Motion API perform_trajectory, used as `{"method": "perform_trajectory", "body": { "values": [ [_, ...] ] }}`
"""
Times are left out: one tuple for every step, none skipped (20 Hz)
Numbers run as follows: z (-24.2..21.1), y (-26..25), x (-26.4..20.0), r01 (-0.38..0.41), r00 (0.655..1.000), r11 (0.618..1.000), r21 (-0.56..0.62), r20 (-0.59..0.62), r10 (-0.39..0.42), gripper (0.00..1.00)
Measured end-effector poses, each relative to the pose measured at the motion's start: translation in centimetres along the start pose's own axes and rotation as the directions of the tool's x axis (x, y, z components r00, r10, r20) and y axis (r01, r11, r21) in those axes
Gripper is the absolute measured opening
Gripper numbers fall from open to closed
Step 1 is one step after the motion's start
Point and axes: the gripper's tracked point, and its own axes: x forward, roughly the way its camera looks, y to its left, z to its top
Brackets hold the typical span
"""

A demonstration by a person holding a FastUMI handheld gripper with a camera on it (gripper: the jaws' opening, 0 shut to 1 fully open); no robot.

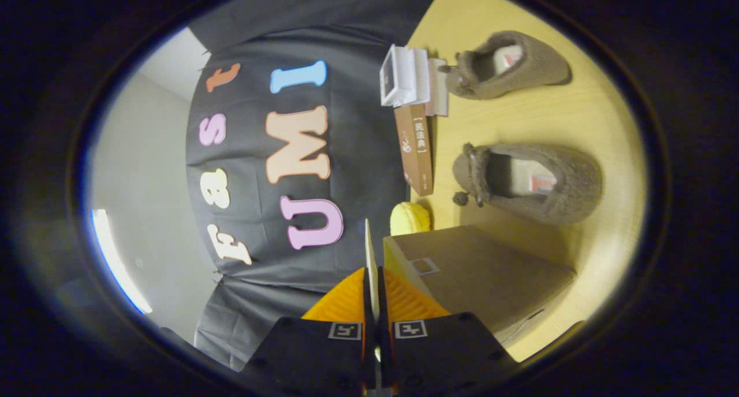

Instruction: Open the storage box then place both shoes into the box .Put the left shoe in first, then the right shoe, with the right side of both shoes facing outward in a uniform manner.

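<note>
Booth wall: black cloth backdrop (pixel 288 172) hangs beyond the fingers; a pale plain wall (pixel 138 172) shows past its edge.
Gripper: hand-held two-finger gripper (pixel 372 287), fingers drawn together and clenched on a thin pale flap (pixel 369 258), which stands edge-on between them. Both fingers press on it.
Flap: appears to be the lid of the storage box, raised at the box's near edge; the join itself is hidden behind the fingers.
Storage box: brown cardboard storage box (pixel 485 270), just beside the fingers, resting on the light wooden tabletop (pixel 577 120).
Yellow object: rounded yellow item (pixel 410 218), just beyond the box, against the cloth; its kind cannot be told.
Brown carton: slim brown rectangular carton (pixel 415 149), lying along the foot of the cloth, beyond the yellow item.
White rack: small white plastic frame-like stand (pixel 404 77), touching the far end of the carton.
Near shoe: grey-brown fleecy slipper-style shoe (pixel 531 183), on the tabletop beyond the box, opening upward, outside the box.
Far shoe: matching grey-brown fleecy shoe (pixel 508 65), further off beside the white stand, apart from the near shoe, also outside the box.
</note>
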Motion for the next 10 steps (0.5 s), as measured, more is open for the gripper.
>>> {"method": "perform_trajectory", "body": {
  "values": [
    [-0.3, 1.2, 0.0, -0.022, 1.0, 1.0, -0.02, -0.012, 0.022, 0.07],
    [-0.8, 2.4, 0.1, -0.038, 0.999, 0.998, -0.042, -0.024, 0.037, 0.07],
    [-1.4, 3.4, 0.1, -0.057, 0.998, 0.996, -0.069, -0.038, 0.054, 0.07],
    [-2.2, 4.5, 0.0, -0.073, 0.996, 0.992, -0.098, -0.059, 0.068, 0.07],
    [-3.0, 5.5, 0.0, -0.09, 0.993, 0.988, -0.124, -0.082, 0.08, 0.07],
    [-3.9, 6.5, 0.1, -0.105, 0.99, 0.984, -0.142, -0.105, 0.09, 0.07],
    [-4.8, 7.3, 0.2, -0.119, 0.987, 0.981, -0.151, -0.125, 0.1, 0.07],
    [-5.7, 8.1, 0.3, -0.131, 0.984, 0.979, -0.157, -0.14, 0.109, 0.08],
    [-6.6, 8.7, 0.4, -0.141, 0.981, 0.977, -0.162, -0.155, 0.116, 0.09],
    [-7.9, 9.4, 0.4, -0.151, 0.977, 0.973, -0.173, -0.173, 0.121, 0.09]
  ]
}}
